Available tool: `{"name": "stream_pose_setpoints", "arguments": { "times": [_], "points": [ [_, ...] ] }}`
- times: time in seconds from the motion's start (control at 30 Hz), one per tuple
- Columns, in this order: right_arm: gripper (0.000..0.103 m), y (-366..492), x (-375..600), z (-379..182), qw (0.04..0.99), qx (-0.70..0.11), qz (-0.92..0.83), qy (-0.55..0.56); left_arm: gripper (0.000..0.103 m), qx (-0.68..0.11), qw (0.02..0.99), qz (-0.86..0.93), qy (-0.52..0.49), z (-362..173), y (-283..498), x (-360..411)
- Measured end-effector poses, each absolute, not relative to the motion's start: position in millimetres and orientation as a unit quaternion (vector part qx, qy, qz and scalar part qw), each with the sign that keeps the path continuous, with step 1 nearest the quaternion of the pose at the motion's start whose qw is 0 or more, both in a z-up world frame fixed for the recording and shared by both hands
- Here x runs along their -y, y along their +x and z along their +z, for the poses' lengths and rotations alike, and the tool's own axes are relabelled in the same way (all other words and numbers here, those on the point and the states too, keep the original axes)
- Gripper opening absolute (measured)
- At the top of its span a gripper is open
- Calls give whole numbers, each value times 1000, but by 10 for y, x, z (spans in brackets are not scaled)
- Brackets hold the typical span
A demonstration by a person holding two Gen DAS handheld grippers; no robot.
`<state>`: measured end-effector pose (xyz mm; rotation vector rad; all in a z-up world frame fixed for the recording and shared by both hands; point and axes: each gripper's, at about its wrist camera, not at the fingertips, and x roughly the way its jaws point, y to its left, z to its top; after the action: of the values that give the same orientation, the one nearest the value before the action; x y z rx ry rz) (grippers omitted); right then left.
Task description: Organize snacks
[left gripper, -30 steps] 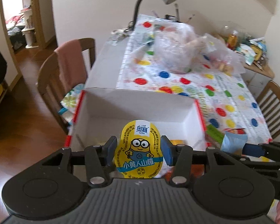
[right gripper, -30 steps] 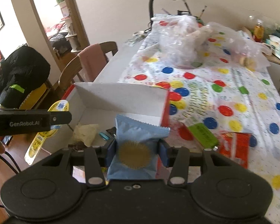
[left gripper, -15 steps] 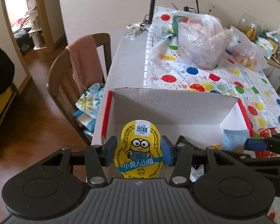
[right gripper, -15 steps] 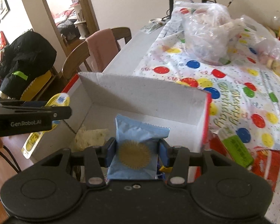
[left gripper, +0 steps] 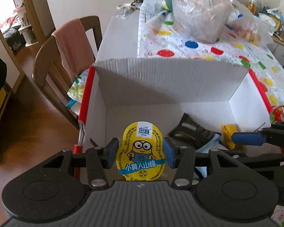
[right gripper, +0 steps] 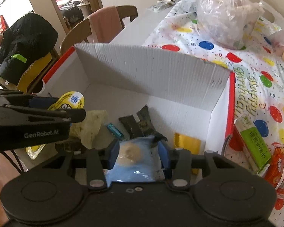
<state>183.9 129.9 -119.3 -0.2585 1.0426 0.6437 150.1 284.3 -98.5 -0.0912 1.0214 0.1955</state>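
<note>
A white corrugated box point(left gripper: 170, 81) with red edges lies open on the table; its far wall point(right gripper: 151, 71) faces me. My left gripper point(left gripper: 141, 155) is shut on a yellow Minion snack point(left gripper: 142, 151), held upright above the box's near left corner. My right gripper point(right gripper: 139, 155) is shut on a light blue packet point(right gripper: 134, 157), which looks blurred and sits low between the pads, over the box floor. Inside lie dark packets point(right gripper: 140, 123), a yellow packet point(right gripper: 187, 141) and a pale crumpled wrapper point(right gripper: 90, 124). The left gripper point(right gripper: 73, 111) shows at the left of the right wrist view.
A green packet point(right gripper: 255, 140) and a red packet point(right gripper: 280, 168) lie on the dotted tablecloth point(right gripper: 255, 79) right of the box. Plastic bags point(right gripper: 223, 15) fill the far table. A wooden chair with a pink cloth point(left gripper: 70, 43) stands left; a black jacket point(right gripper: 26, 45) hangs further left.
Both grippers have moved forward and down over the box, which now looks much closer. The blue packet sits lower between the right pads and is blurred. The Minion snack stays gripped.
</note>
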Motion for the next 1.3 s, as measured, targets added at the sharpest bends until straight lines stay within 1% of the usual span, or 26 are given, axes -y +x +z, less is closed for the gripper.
{"name": "stream_pose_setpoints", "arguments": {
  "times": [0.17, 0.37, 0.5, 0.57, 0.67, 0.7, 0.77, 0.87, 1.07, 1.13, 1.23, 1.3],
  "points": [
    [48, 1808, -1261, -1178, 811, -489, 300, -117, 51, -497, 861, 99, -34, -1047, 1466, -2823],
    [53, 1790, -1181, -1102, 814, -485, 301, -105, 51, -492, 865, 93, -42, -979, 1415, -2805],
    [57, 1759, -1110, -997, 820, -477, 302, -99, 57, -480, 871, 90, -45, -875, 1368, -2766],
    [62, 1727, -1054, -922, 823, -471, 302, -95, 58, -474, 875, 88, -45, -810, 1337, -2745],
    [64, 1677, -970, -791, 828, -461, 306, -87, 61, -462, 881, 85, -47, -697, 1279, -2711],
    [65, 1657, -942, -744, 830, -458, 307, -84, 63, -457, 884, 83, -49, -654, 1255, -2697],
    [72, 1610, -877, -644, 835, -448, 309, -79, 65, -447, 889, 80, -52, -571, 1213, -2660],
    [77, 1542, -773, -500, 842, -434, 314, -70, 67, -434, 897, 68, -54, -453, 1154, -2579],
    [83, 1419, -523, -278, 852, -414, 315, -54, 71, -404, 912, 51, -51, -218, 1029, -2369],
    [86, 1379, -422, -222, 855, -409, 315, -51, 75, -396, 916, 44, -52, -155, 1005, -2296],
    [87, 1320, -259, -143, 859, -402, 315, -45, 76, -388, 920, 31, -53, -80, 987, -2164],
    [95, 1283, -145, -94, 863, -395, 311, -43, 77, -384, 922, 23, -51, -42, 982, -2060]
  ]
}}
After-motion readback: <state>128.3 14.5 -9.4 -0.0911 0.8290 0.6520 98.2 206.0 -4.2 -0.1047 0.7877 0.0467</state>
